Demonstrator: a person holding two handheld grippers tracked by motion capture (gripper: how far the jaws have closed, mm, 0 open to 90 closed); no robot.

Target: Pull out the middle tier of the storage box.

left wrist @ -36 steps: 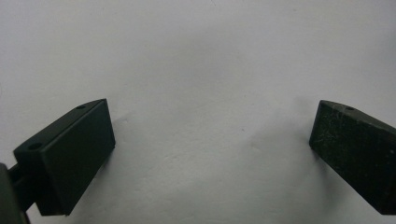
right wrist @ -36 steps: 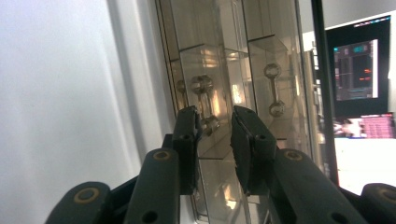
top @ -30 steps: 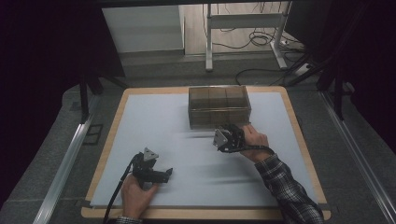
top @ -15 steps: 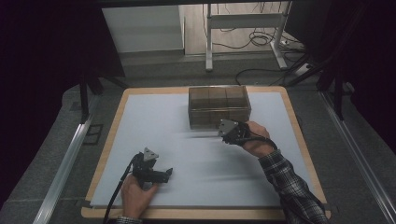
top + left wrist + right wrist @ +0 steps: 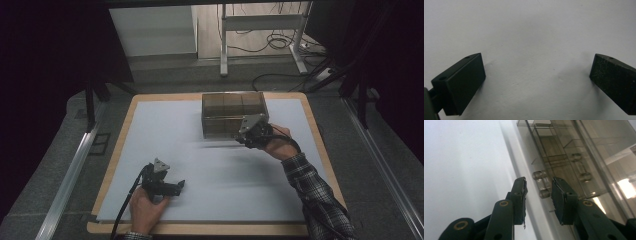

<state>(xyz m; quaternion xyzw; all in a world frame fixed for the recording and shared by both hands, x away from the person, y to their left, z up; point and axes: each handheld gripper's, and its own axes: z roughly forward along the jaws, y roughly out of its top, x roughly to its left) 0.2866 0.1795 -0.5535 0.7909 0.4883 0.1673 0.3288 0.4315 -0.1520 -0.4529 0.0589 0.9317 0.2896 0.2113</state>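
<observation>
A clear brown-tinted drawer box (image 5: 232, 112) stands at the back middle of the white sheet (image 5: 200, 170). My right gripper (image 5: 242, 137) is at the box's front right corner, held by a hand in a plaid sleeve. In the right gripper view the box front (image 5: 574, 157) is close, and a clear knob handle (image 5: 541, 184) sits between my right gripper's (image 5: 539, 188) tips. Its jaws have just been opening a little and stand narrowly open, with a small gap beside the handle. My left gripper (image 5: 179, 186) rests on the sheet at the front left, jaws wide open (image 5: 536, 75) with nothing between them.
The sheet lies on a wooden board (image 5: 120, 150) with grey floor around it. A second clear handle (image 5: 581, 167) shows further along the box front. Table legs and cables (image 5: 280, 45) lie beyond the board's far edge.
My right gripper has moved to the right along the box front, from near its middle to its right corner. The left gripper has stayed put.
</observation>
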